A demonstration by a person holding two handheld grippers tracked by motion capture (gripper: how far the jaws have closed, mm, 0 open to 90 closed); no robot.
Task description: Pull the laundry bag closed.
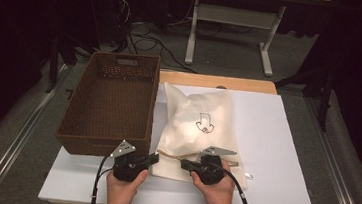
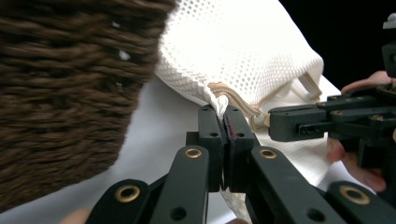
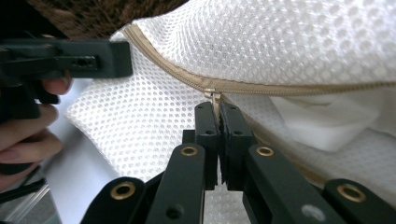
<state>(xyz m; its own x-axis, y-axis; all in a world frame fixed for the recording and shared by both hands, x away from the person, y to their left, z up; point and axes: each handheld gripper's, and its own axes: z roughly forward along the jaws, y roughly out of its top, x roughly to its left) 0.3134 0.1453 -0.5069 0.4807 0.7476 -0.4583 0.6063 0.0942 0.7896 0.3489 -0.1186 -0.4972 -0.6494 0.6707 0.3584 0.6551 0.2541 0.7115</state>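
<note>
Mesh laundry bag (image 1: 195, 128) lies just right of the wicker basket (image 1: 111, 103); my left gripper (image 2: 223, 109) pinches its corner, right gripper (image 3: 216, 106) clamps the zipper pull (image 3: 214, 95), so I'd keep the corner taut and pull straight along the zipper.

The mesh bag (image 1: 197, 128) is white, with a small dark printed emblem (image 1: 205, 123) on its upper face. It lies flat on the white board (image 1: 284, 157), just beside the brown wicker basket (image 1: 111, 100). A tan zipper (image 3: 299, 87) runs along its near edge. At the bag's near left corner (image 2: 219, 100) the fabric is bunched. The zipper pull (image 3: 215, 97) hangs at the zipper's slider. White contents (image 3: 327, 123) show inside the bag.
</note>
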